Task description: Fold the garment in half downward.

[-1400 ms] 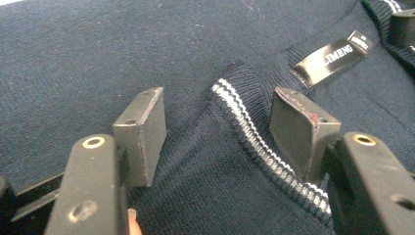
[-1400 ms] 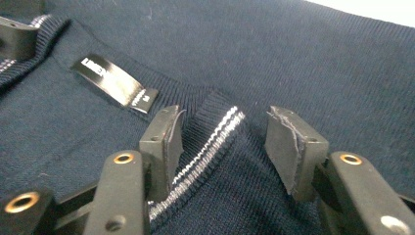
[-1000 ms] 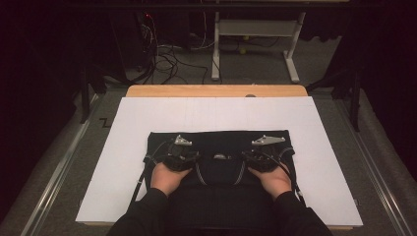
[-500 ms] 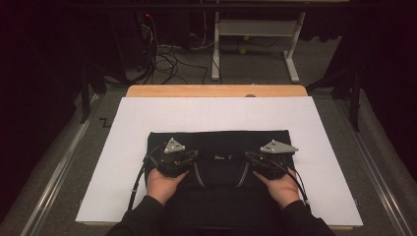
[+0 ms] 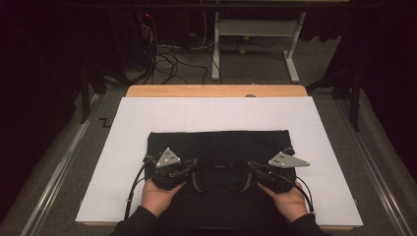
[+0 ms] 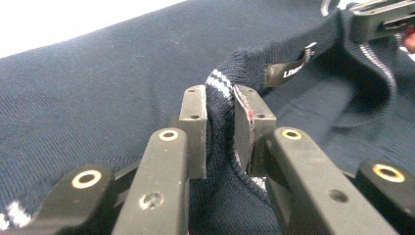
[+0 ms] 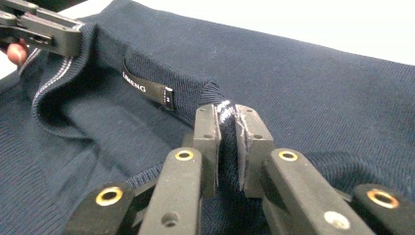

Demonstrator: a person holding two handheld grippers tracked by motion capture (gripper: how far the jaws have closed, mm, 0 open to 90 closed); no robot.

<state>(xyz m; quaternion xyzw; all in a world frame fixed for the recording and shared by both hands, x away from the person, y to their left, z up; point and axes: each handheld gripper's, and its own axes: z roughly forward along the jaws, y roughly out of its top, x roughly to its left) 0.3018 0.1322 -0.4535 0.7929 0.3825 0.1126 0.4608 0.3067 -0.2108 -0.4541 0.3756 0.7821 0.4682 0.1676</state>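
The left gripper (image 6: 219, 125) has its two black jaws pinched on the striped collar edge of a navy knit sweater (image 6: 98, 88), a fold of the ribbing bunched up between the pads. The right gripper (image 7: 226, 139) is clamped the same way on the other side of the collar, with the white-striped trim caught between its jaws. Between the two grips the neckline hangs open, and a dark label (image 7: 146, 90) sewn inside the back of the neck shows pale lettering. From above, the left gripper (image 5: 189, 167) and right gripper (image 5: 253, 169) face each other over the garment's near half, each held in a hand. The sweater (image 5: 219, 147) lies flat on a white sheet (image 5: 123, 128) covering the table, nearer the front edge than the back, roughly centred between left and right edges.
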